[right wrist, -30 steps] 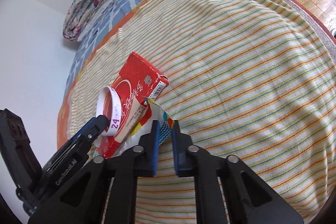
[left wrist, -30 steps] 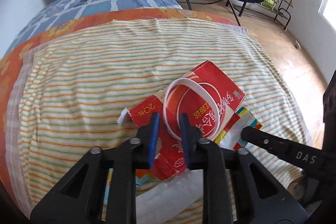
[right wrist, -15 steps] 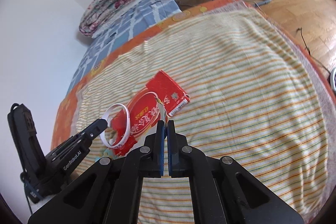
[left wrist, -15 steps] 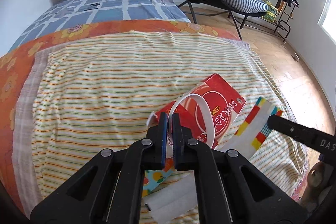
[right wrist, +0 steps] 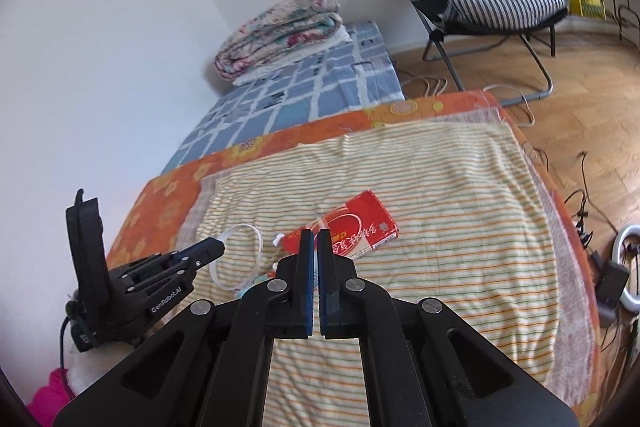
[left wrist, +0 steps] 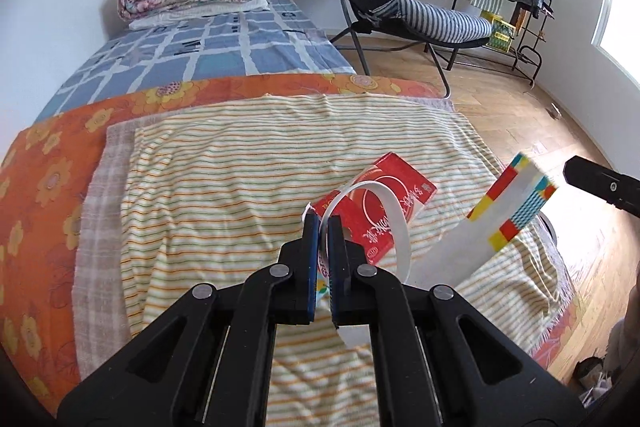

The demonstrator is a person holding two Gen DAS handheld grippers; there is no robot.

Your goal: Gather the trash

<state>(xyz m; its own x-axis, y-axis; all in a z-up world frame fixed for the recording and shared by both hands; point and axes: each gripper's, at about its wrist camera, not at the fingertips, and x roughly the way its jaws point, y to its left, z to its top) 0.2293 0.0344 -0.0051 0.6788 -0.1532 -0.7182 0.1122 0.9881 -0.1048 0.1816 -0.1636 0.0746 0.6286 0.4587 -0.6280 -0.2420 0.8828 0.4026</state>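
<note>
Daylight fills the room, bright and even, entering from a window at the far right of the left wrist view, where the pane is blown out to pure white. Glare also washes the parquet floor on the right and bleaches the near edge of the colourful wrapper there, which is smeared by motion blur. Shadows are soft (only faint ones under the folding chair). The right wrist view is slightly hazier, with mild blur across the striped sheet. Both views bow strongly toward the edges, with black vignetted corners, and the near black gripper bodies look soft.
</note>
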